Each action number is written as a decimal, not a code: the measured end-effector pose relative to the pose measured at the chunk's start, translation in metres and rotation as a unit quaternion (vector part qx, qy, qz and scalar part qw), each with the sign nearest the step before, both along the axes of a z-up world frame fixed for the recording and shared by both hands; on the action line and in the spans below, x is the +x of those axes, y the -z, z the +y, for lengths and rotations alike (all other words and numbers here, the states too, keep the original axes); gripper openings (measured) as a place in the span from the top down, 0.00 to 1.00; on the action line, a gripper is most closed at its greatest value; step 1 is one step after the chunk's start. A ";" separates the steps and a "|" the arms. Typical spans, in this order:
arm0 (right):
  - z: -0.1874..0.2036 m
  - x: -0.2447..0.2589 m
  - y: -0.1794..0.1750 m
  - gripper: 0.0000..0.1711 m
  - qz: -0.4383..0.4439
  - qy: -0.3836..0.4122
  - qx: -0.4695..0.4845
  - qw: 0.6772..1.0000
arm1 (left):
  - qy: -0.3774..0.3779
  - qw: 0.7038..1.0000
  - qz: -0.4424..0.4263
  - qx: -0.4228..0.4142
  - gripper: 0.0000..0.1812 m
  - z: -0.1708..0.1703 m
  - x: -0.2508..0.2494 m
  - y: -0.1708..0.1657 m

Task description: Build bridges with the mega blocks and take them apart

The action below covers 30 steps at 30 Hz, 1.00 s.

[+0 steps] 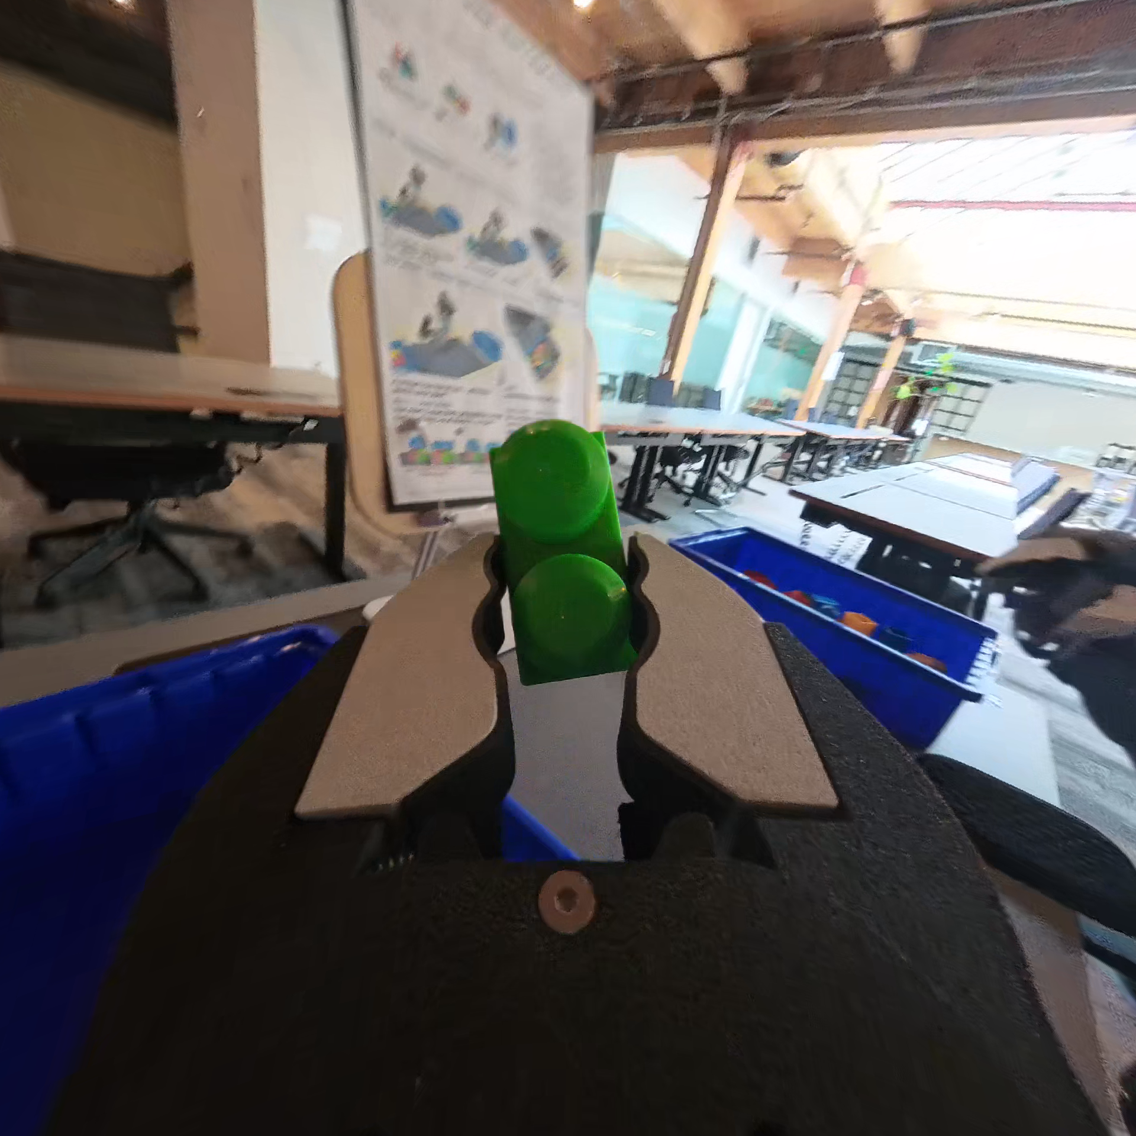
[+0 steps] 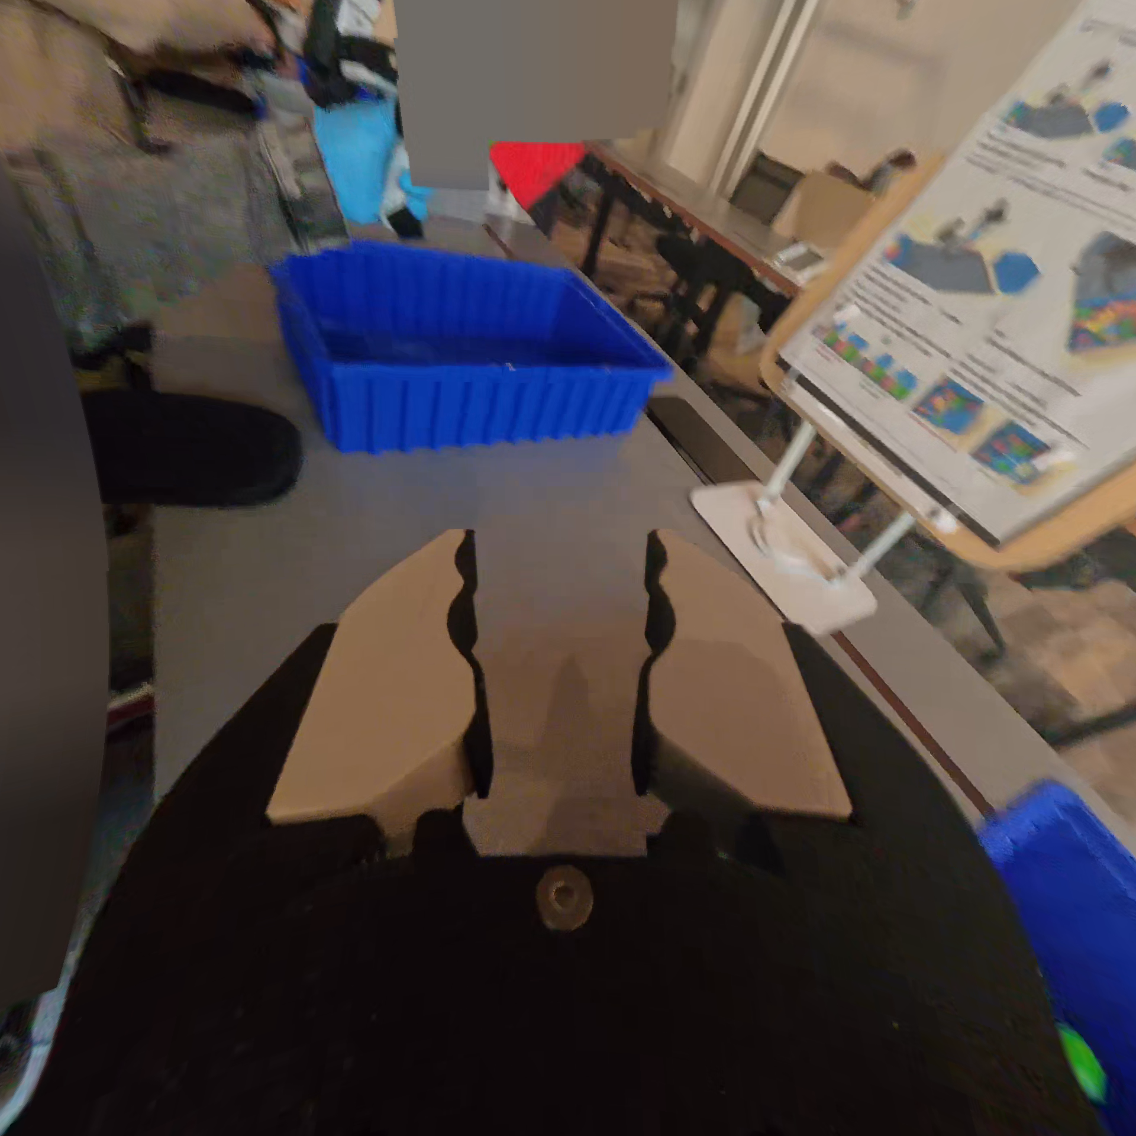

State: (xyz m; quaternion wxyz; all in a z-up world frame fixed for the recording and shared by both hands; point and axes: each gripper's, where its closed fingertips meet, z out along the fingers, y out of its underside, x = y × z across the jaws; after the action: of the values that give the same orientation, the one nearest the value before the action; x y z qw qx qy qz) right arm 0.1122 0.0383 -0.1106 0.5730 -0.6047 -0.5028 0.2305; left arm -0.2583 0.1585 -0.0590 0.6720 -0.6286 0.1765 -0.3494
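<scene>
My left gripper [image 1: 562, 590] is shut on a green two-stud mega block [image 1: 562, 553]. It holds the block raised in the air, studs facing the camera, above the near corner of a blue bin [image 1: 123, 768]. A second blue bin [image 1: 860, 645] to the right holds several coloured blocks [image 1: 857, 621]. The other gripper [image 1: 1069, 590] shows blurred at the right edge. My right gripper [image 2: 560, 553] is open and empty, low over the grey table [image 2: 553, 479]. A blue bin [image 2: 461, 344] stands beyond it; I see no blocks inside it. A green block [image 2: 1085, 1069] peeks in at the bottom right.
An instruction board on a metal stand [image 2: 983, 307] stands at the table's far edge, its white base plate [image 2: 781, 553] on the table. It also shows in the left wrist view [image 1: 473, 246]. Another blue bin edge [image 2: 1069, 891] is at the right. A dark sleeve [image 2: 184, 442] lies left. Tip to tip, the grippers are about 40 cm apart.
</scene>
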 end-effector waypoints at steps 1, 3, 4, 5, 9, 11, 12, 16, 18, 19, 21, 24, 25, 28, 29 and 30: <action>-0.005 -0.015 -0.006 0.68 0.019 -0.025 0.002 1.000 | 0.009 1.000 -0.002 0.018 0.80 -0.016 0.005 -0.007; -0.015 -0.044 -0.022 0.62 0.076 -0.075 0.004 0.994 | 0.033 0.998 -0.015 0.049 0.80 -0.046 0.017 -0.018; -0.020 -0.058 -0.032 0.58 0.108 -0.098 0.000 0.989 | 0.044 0.997 -0.024 0.061 0.80 -0.060 0.023 -0.022; -0.024 -0.071 -0.041 0.55 0.137 -0.121 -0.009 0.983 | 0.057 0.995 -0.035 0.071 0.80 -0.073 0.029 -0.026; -0.032 -0.120 -0.072 0.35 0.220 -0.181 -0.035 0.958 | 0.116 0.984 -0.078 0.114 0.80 -0.120 0.058 -0.040; -0.036 -0.145 -0.084 0.26 0.251 -0.209 -0.057 0.943 | 0.136 0.977 -0.093 0.134 0.80 -0.139 0.071 -0.045; -0.038 -0.158 -0.088 0.25 0.259 -0.224 -0.073 0.937 | 0.145 0.974 -0.099 0.142 0.80 -0.147 0.078 -0.047; -0.052 -0.206 -0.092 0.35 0.265 -0.280 -0.139 0.912 | 0.182 0.963 -0.117 0.160 0.80 -0.173 0.105 -0.050; -0.056 -0.223 -0.091 0.40 0.262 -0.295 -0.157 0.905 | 0.197 0.960 -0.123 0.158 0.80 -0.182 0.114 -0.049; -0.060 -0.228 -0.092 0.43 0.266 -0.309 -0.159 0.899 | 0.200 0.959 -0.126 0.154 0.80 -0.184 0.118 -0.048; -0.064 -0.237 -0.090 0.54 0.274 -0.316 -0.165 0.893 | 0.208 0.956 -0.128 0.160 0.80 -0.190 0.123 -0.045; -0.071 -0.248 -0.082 0.59 0.269 -0.326 -0.172 0.890 | 0.212 0.958 -0.117 0.155 0.80 -0.194 0.129 -0.039; -0.072 -0.250 -0.080 0.63 0.268 -0.327 -0.173 0.890 | 0.209 0.961 -0.106 0.150 0.80 -0.194 0.132 -0.036; -0.080 -0.250 -0.080 0.71 0.276 -0.351 -0.171 0.878 | 0.203 0.962 -0.101 0.149 0.80 -0.195 0.131 -0.033; -0.080 -0.250 -0.079 0.72 0.276 -0.351 -0.169 0.879 | 0.202 0.964 -0.098 0.145 0.80 -0.195 0.131 -0.032; -0.081 -0.250 -0.078 0.72 0.275 -0.351 -0.169 0.879 | 0.202 0.964 -0.096 0.145 0.80 -0.196 0.130 -0.031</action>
State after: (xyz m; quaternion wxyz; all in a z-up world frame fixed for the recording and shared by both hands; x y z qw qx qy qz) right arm -0.1378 -0.0428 -0.0322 0.4584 -0.3883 -0.4577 0.6554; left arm -0.1280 -0.0379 -0.0282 0.6850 -0.4394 0.2830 -0.5075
